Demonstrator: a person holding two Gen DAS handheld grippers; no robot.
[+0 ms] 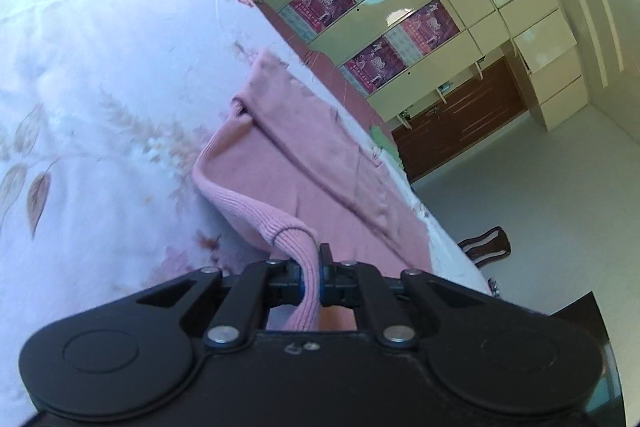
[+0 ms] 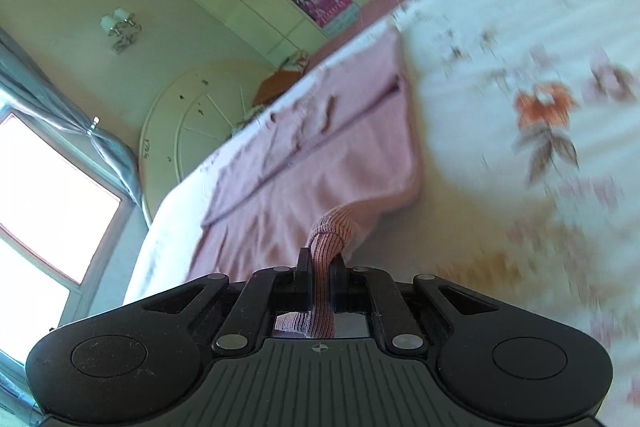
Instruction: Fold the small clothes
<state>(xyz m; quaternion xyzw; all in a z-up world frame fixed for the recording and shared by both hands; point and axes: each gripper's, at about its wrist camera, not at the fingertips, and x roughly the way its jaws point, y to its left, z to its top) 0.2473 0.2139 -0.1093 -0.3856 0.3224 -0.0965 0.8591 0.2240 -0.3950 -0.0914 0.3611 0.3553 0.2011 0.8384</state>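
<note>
On the bed (image 1: 80, 67), a pink sweater (image 1: 304, 163) lies flat. The left claw (image 1: 310, 281) is clenched on one ribbed cuff at 6 o'clock. The right claw (image 2: 320, 287) pinches another ribbed cuff the same way. Cupboards (image 1: 460, 7) stand at 1 o'clock.

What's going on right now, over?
Left gripper, right gripper both shut on pink sweater ribbed hem. Sweater on floral bedsheet. Nothing in the way.

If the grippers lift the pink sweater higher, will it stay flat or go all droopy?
Probably droopy: the pink sweater already sags and creases between the left gripper and the bed. Its ribbed hem bunches in the right gripper, so it looks soft, light and unlikely to slip.
</note>
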